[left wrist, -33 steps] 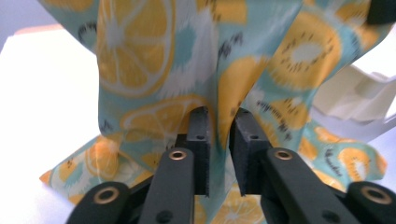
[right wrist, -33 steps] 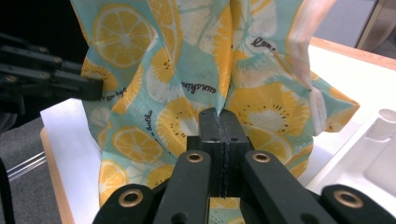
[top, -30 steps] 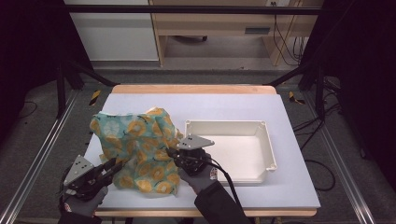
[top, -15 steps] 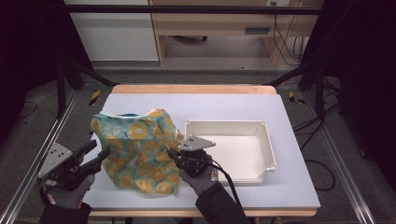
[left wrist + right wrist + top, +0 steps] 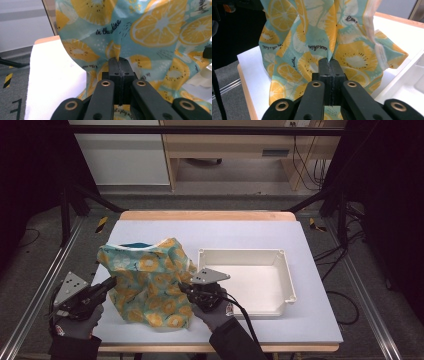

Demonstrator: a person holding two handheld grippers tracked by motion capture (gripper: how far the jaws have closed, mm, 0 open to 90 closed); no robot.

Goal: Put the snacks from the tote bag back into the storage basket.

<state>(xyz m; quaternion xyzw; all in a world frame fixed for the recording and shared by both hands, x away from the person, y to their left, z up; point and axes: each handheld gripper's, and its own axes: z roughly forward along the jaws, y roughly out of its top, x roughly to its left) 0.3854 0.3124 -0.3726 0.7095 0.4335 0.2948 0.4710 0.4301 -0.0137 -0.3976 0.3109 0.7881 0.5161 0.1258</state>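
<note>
I have the cloth (image 5: 150,285) pinched from both sides. My left hand-held gripper (image 5: 119,61) has its jaws pressed together on a fold of the fabric at the cloth's left edge, and my right hand-held gripper (image 5: 329,62) is clamped the same way on a fold at its right edge, just beside the tray (image 5: 280,265). The cloth stands bunched up between them on the white worktop (image 5: 215,232), its lower part resting on the surface, left of the tray.

The fabric is teal with orange and lemon slices and small script lettering. In the left gripper view I can read "in the" followed by a word ending "ine" above the jaws. In the right gripper view there are more script words, one near the top ending in "e." and others lower down, too distorted by the folds for me to make out.

The tray is white and rectangular.
</note>
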